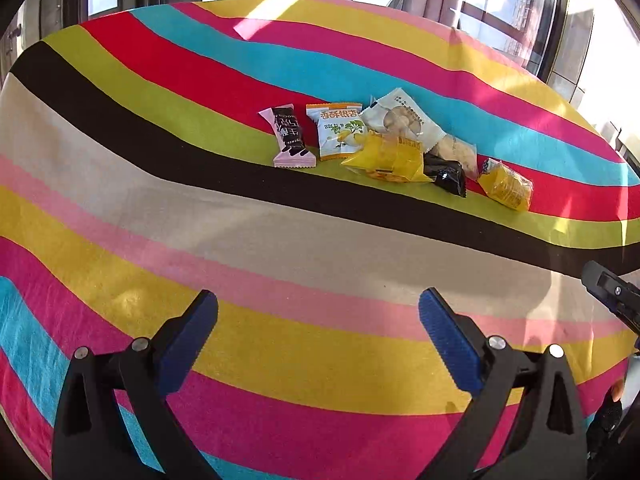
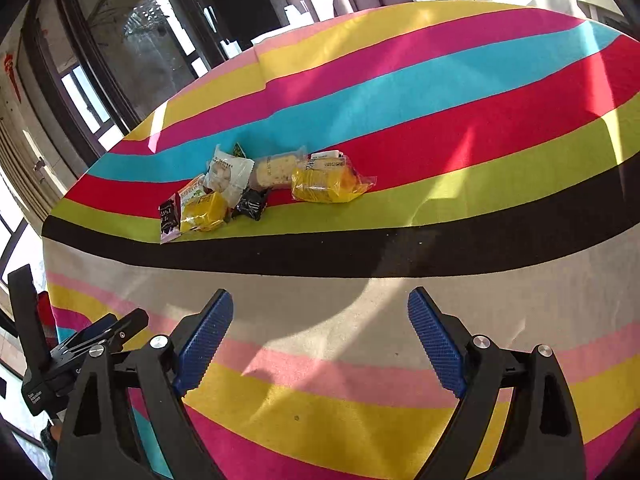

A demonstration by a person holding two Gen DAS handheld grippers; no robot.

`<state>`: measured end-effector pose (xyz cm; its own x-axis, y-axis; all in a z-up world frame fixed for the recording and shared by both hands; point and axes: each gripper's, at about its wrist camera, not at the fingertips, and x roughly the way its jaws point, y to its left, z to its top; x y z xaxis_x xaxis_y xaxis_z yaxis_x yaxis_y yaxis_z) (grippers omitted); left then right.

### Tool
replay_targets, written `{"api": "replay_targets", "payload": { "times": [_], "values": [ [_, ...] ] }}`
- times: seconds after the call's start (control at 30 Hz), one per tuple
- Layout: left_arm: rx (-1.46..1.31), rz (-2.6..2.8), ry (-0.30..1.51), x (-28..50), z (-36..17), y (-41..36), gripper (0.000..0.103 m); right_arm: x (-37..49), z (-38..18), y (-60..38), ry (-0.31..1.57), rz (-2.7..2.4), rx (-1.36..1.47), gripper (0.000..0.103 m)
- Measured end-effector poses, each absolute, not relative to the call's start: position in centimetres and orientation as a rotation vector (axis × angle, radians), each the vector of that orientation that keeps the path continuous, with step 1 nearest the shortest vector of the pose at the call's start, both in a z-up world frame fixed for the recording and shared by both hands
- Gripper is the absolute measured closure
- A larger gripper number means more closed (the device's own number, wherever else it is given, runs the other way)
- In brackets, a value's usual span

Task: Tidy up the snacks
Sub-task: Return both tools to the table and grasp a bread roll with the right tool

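Note:
Several wrapped snacks lie in a loose cluster on the striped tablecloth (image 1: 280,240). In the left wrist view: a pink-and-black chocolate bar (image 1: 289,137), an orange-and-white packet (image 1: 340,130), a white cracker pack (image 1: 400,118), a yellow pack (image 1: 390,158), a small black packet (image 1: 448,174) and a second yellow pack (image 1: 506,184). The right wrist view shows the same cluster, with the larger yellow pack (image 2: 326,184) on its right. My left gripper (image 1: 318,312) is open and empty, well short of the snacks. My right gripper (image 2: 320,312) is open and empty too.
The cloth (image 2: 440,240) covers a round table; its far edge drops off before windows and dark frames (image 2: 120,60). The right gripper's tip (image 1: 608,288) shows at the right edge of the left view; the left gripper's body (image 2: 80,344) shows at lower left of the right view.

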<state>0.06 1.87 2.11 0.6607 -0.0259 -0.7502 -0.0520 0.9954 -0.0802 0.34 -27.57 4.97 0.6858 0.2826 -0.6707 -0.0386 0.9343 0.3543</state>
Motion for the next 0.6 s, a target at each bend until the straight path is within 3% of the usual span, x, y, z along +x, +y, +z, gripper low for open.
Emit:
{"api": "replay_targets", "payload": {
  "times": [0.17,0.4,0.6],
  "values": [
    [-0.257,-0.011,0.856,-0.1,1.6,4.7,0.002,5.1,4.8,-27.6,0.800,0.129,0.361,0.016],
    [-0.286,-0.017,0.862,0.0,1.3,4.9,0.002,11.6,6.2,-26.1,0.726,0.323,0.154,0.016],
    [-0.290,-0.018,0.860,0.0,1.3,4.9,0.002,14.3,5.2,-24.4,0.861,0.531,0.058,0.016]
  ]
}}
